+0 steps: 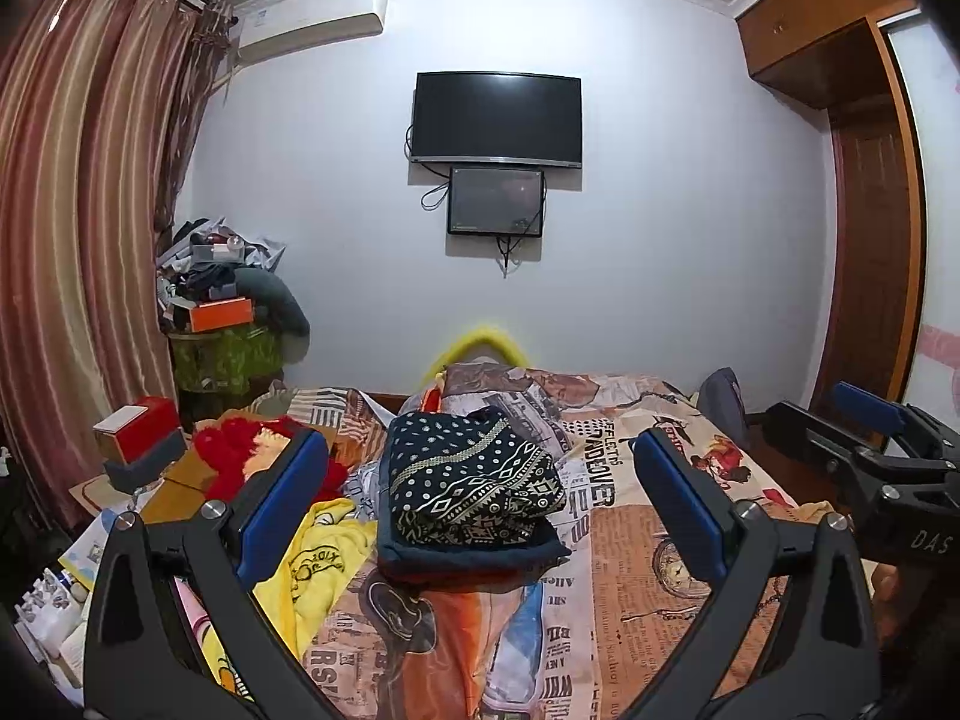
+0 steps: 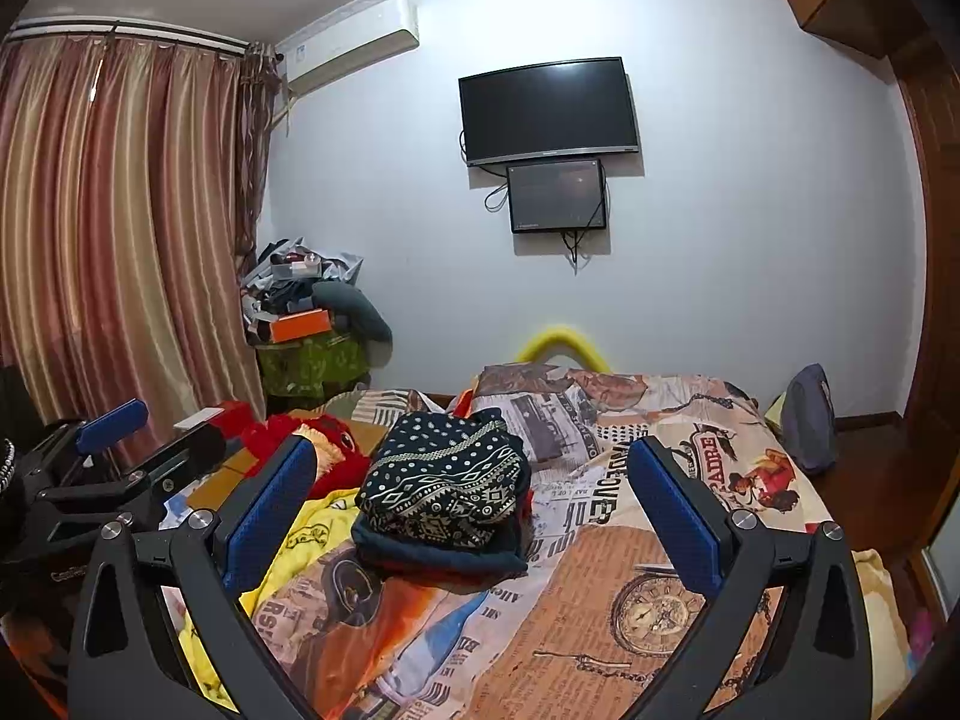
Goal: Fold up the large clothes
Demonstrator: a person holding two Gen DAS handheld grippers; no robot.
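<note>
Both the left gripper [image 1: 480, 498] and right gripper [image 2: 471, 501] hang released and empty, short of the folded patterned garment [image 1: 471, 480] on the newsprint bedspread [image 1: 654, 588]. That fold looks finished; next likely comes the yellow garment [image 1: 327, 546] left of it. Beyond it, a wall television [image 1: 497, 119].

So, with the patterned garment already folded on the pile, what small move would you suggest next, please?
Probably reach the left gripper toward the yellow garment lying crumpled left of the folded stack; both grippers are open and hold nothing.
</note>
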